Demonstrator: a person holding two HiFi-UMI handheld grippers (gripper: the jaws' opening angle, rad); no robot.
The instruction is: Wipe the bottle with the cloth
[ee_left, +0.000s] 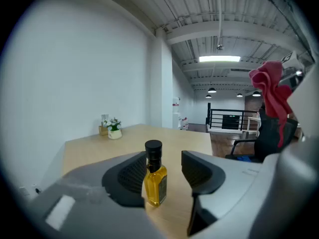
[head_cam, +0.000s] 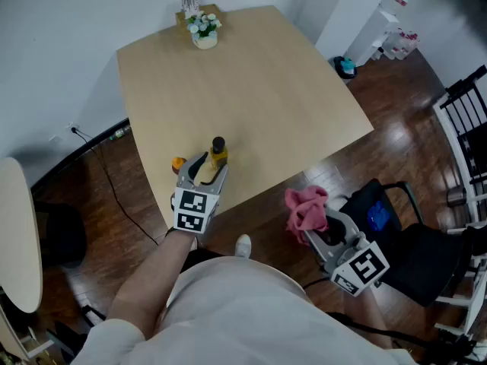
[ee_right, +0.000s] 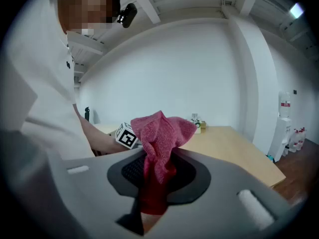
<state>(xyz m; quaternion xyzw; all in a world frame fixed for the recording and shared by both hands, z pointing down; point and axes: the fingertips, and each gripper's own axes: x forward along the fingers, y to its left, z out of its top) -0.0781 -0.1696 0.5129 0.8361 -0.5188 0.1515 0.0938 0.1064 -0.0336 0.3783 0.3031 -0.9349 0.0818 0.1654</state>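
A small bottle (head_cam: 218, 152) of yellow liquid with a black cap stands upright near the table's front edge. My left gripper (head_cam: 211, 169) is open around it. In the left gripper view the bottle (ee_left: 155, 178) stands between the two dark pads, close to the left pad (ee_left: 128, 176), with a clear gap to the right one. My right gripper (head_cam: 326, 233) is off the table's front right, over the floor, and shut on a pink cloth (head_cam: 306, 208). The cloth (ee_right: 162, 138) bunches up above the closed jaws in the right gripper view.
A light wooden table (head_cam: 266, 90) carries a small flower pot (head_cam: 204, 30) at its far edge and a small orange object (head_cam: 178, 163) left of the bottle. A black chair (head_cam: 396, 230) stands on the wood floor to the right. A cable runs along the floor at left.
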